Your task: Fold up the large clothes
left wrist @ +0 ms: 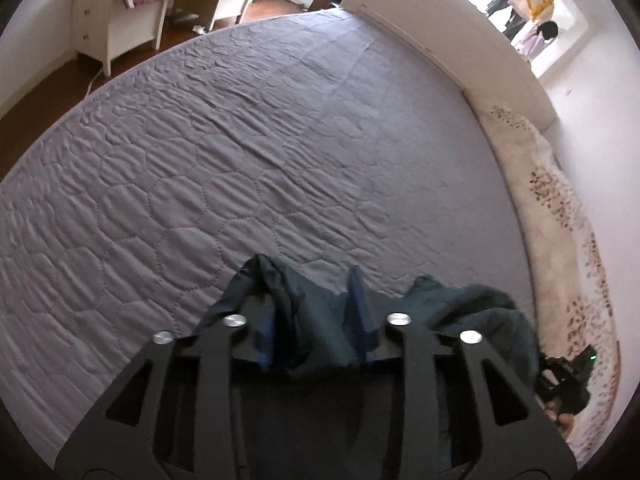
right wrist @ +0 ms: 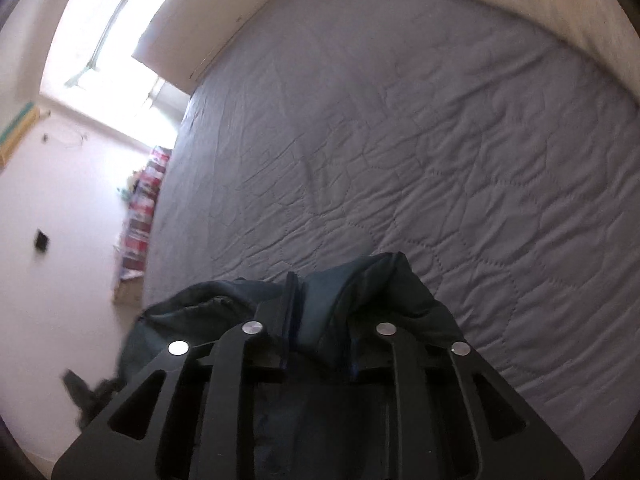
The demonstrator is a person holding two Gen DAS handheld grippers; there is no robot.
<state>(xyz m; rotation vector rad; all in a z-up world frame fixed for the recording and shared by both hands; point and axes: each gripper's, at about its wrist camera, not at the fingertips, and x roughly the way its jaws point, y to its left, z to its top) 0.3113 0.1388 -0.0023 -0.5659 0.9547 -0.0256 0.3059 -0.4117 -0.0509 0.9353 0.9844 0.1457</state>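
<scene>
A dark teal garment (left wrist: 316,312) hangs bunched between the fingers of my left gripper (left wrist: 312,320), which is shut on it and holds it above the grey quilted bed (left wrist: 280,160). In the right wrist view the same garment (right wrist: 360,292) is bunched in my right gripper (right wrist: 320,320), which is shut on it above the bed (right wrist: 400,140). The cloth drapes over both sets of fingers and hides the pads. The right gripper's body (left wrist: 564,376) shows at the lower right of the left wrist view, beyond the garment's edge.
A cream headboard (left wrist: 452,52) borders the bed. A patterned blanket (left wrist: 560,240) lies along its right side. A white desk with a checked cloth (left wrist: 132,8) stands across the floor. A window (right wrist: 116,28) and a stack of boxes (right wrist: 140,208) are by the wall.
</scene>
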